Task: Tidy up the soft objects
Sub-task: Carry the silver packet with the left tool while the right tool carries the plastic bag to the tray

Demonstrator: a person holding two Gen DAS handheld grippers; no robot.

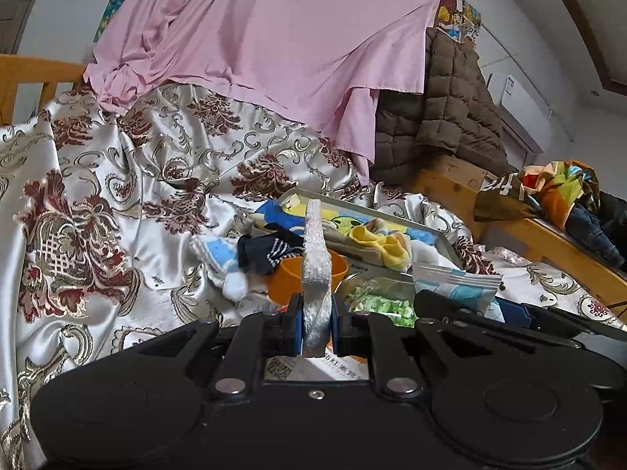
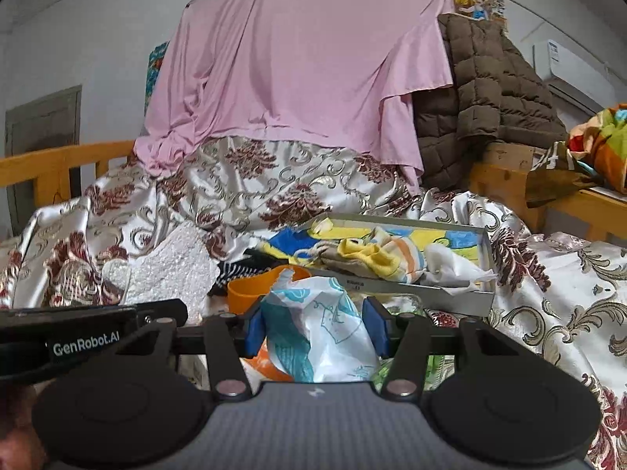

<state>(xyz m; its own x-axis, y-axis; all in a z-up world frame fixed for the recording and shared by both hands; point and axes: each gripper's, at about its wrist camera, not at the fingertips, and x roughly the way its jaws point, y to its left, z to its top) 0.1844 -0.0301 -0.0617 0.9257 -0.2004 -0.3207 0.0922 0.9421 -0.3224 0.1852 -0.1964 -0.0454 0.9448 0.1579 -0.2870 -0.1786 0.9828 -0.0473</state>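
Note:
My left gripper [image 1: 316, 323] is shut on a white foam sheet [image 1: 316, 266], held edge-on and upright; the sheet also shows flat-on in the right wrist view [image 2: 168, 270]. My right gripper [image 2: 317, 327] is shut on a white plastic bag with blue print [image 2: 325, 333], also visible in the left wrist view [image 1: 454, 286]. Ahead lies a shallow metal tray [image 2: 458, 297] holding a yellow sock [image 2: 368, 254], a striped sock and white cloth. A dark striped sock [image 1: 266, 252] and a white-blue sock [image 1: 219, 262] lie left of the tray.
An orange cup [image 1: 290, 276] sits in front of the tray. A green-filled bag [image 1: 384, 301] lies by it. The bed has a floral satin cover [image 1: 117, 196]. A pink sheet [image 2: 305, 58] and brown quilted jacket [image 2: 493, 90] hang behind. Wooden rail [image 1: 548, 243] with clothes at right.

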